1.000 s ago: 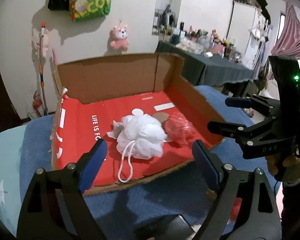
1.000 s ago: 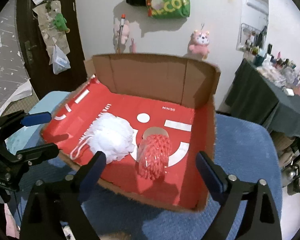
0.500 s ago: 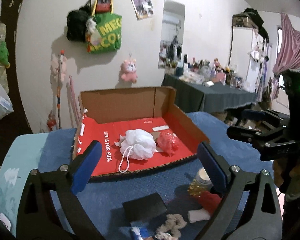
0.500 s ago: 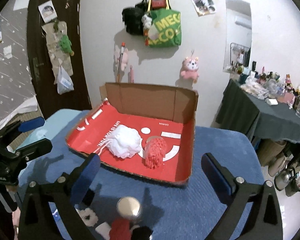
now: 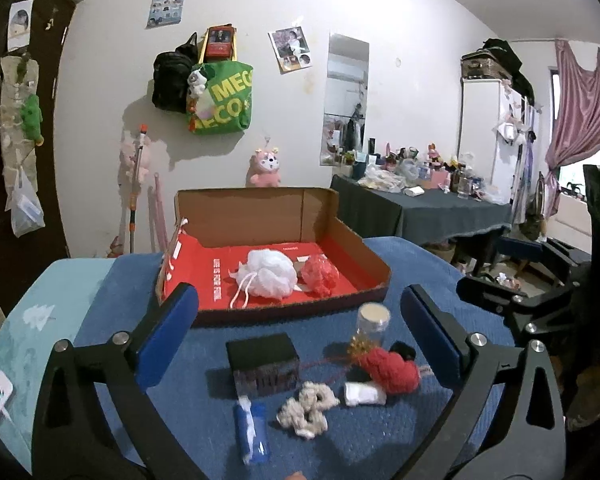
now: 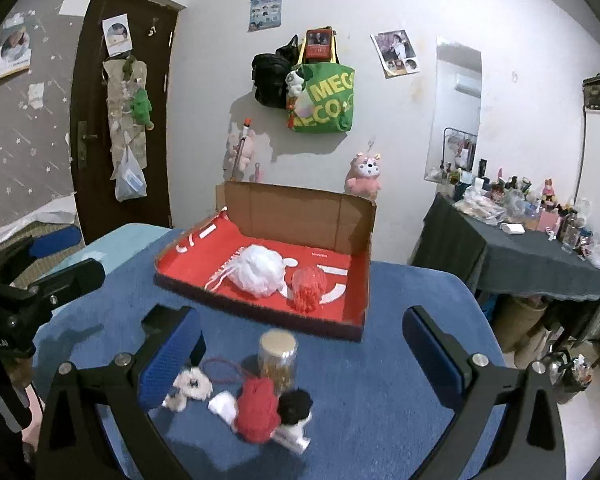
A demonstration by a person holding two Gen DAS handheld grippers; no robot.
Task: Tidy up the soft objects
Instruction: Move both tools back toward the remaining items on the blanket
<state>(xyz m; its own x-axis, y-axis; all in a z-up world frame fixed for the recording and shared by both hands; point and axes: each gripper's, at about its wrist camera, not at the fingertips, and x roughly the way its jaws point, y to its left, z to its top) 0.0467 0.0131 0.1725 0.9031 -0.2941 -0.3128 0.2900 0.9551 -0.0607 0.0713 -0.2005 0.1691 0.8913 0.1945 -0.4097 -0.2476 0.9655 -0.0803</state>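
An open cardboard box with a red lining (image 5: 342,236) (image 6: 360,280) stands on the blue cloth. In it lie a white mesh bath sponge (image 5: 270,278) (image 6: 258,270) and a red mesh sponge (image 5: 320,276) (image 6: 306,290). In front of the box lie a red yarn ball (image 5: 392,372) (image 6: 258,410), a cream scrunchie (image 5: 306,408) (image 6: 188,390), a white roll (image 5: 364,394) and a small black object (image 6: 296,402). My left gripper (image 5: 300,324) is open and empty above these. My right gripper (image 6: 302,340) is open and empty too.
A glass jar with a metal lid (image 5: 374,320) (image 6: 278,358), a black box (image 5: 262,362) and a blue packet (image 5: 252,430) also lie on the blue cloth. A cluttered dark table (image 5: 432,208) stands at the right. A light blue sheet (image 5: 32,332) covers the left side.
Both grippers have pulled back and up from the box. The items in front of the box have come into view. The two sponges have stayed in the box.
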